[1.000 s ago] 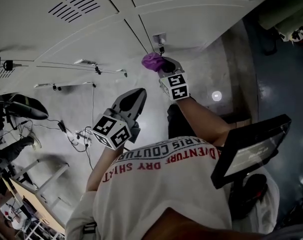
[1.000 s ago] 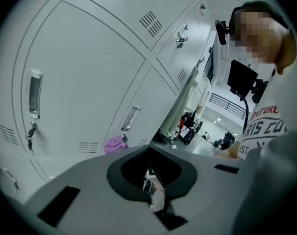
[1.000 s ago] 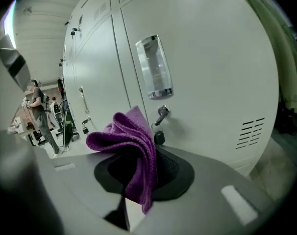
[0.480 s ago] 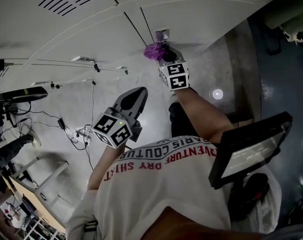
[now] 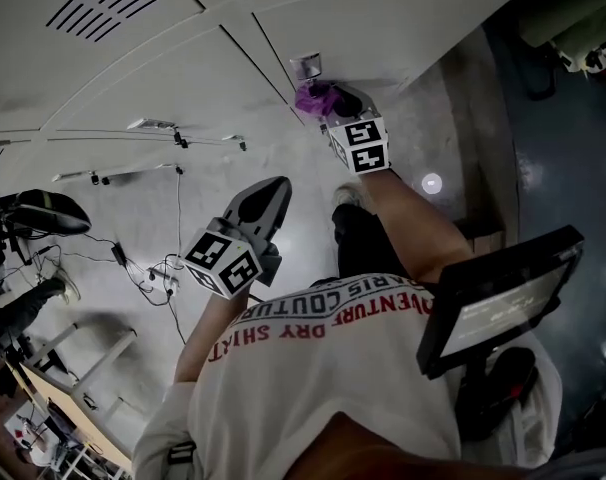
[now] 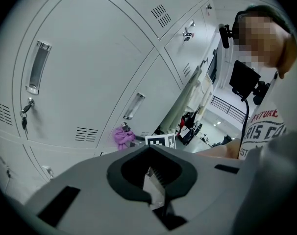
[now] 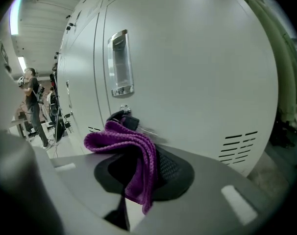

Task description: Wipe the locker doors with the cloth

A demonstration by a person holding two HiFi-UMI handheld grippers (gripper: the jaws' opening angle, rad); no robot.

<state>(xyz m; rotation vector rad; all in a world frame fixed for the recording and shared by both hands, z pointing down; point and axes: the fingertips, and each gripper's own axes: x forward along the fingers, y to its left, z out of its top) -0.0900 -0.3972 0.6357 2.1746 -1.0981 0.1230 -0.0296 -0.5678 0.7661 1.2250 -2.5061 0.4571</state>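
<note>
My right gripper (image 5: pixel 335 104) is shut on a purple knitted cloth (image 5: pixel 311 99) and holds it against a pale grey locker door (image 5: pixel 383 28), just below the door's recessed handle (image 5: pixel 306 65). In the right gripper view the cloth (image 7: pixel 134 151) drapes over the right gripper (image 7: pixel 138 174), in front of the lock with its key (image 7: pixel 126 119) and under the handle (image 7: pixel 120 62). My left gripper (image 5: pixel 271 193) hangs lower, away from the lockers, with its jaws together and nothing in them. The left gripper view shows the left gripper (image 6: pixel 153 181) and, beyond it, the cloth (image 6: pixel 122 136).
More locker doors with handles (image 6: pixel 38 67) and vent slots (image 5: pixel 98 8) run to the left. Cables (image 5: pixel 148 263) lie on the floor at the left. A dark screen on a mount (image 5: pixel 498 293) sits at my right side. A person (image 7: pixel 33 106) stands far down the locker row.
My right gripper has carried the cloth up the door, closer to the handle. My left gripper has stayed about where it was.
</note>
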